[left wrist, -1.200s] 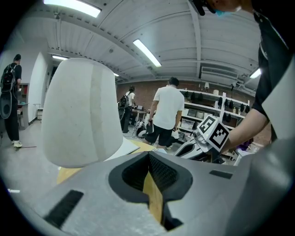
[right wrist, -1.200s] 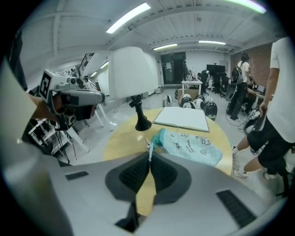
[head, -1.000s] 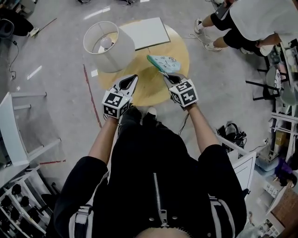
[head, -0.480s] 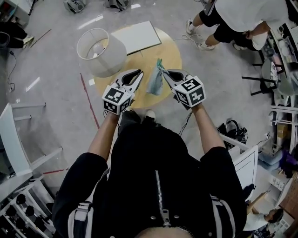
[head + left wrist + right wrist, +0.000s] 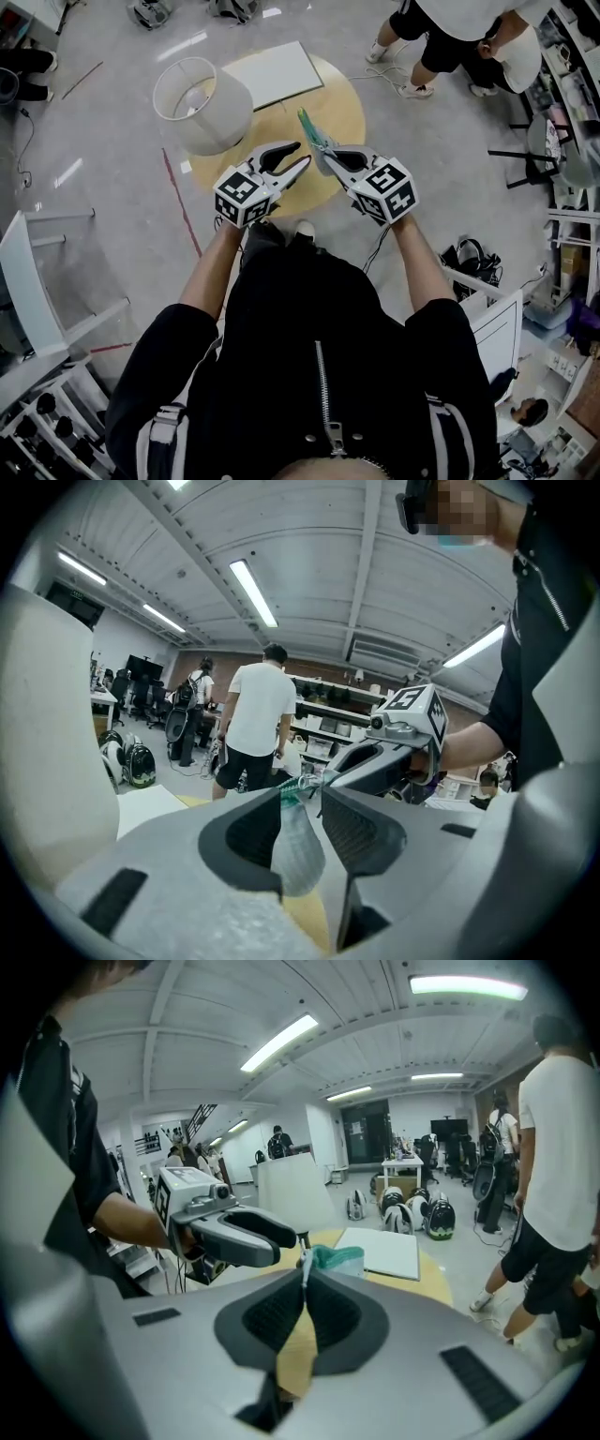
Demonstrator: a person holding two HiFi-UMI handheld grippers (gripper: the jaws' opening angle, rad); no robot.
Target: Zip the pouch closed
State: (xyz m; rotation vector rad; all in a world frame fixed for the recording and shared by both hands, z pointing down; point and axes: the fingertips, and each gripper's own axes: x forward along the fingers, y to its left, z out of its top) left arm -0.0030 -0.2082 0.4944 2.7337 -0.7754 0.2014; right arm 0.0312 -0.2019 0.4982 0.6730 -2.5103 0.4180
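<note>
While right claw (image 5: 328,156) pinches pouch (image 5: 313,132), left claw (image 5: 302,154) opening, pouch between

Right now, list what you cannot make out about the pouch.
Zip open or closed: pouch too small, edge-on in the head view.
What the right gripper pinches, pull or fabric: its shut jaws cover it, right gripper view.
Pouch's contents: its own fabric hides them in every view.

Both forearms reach forward: the left gripper (image 5: 302,154) is opening its jaws just beside the pouch (image 5: 312,131), pads clear of it, while the right gripper (image 5: 328,156) pinches the pouch.
</note>
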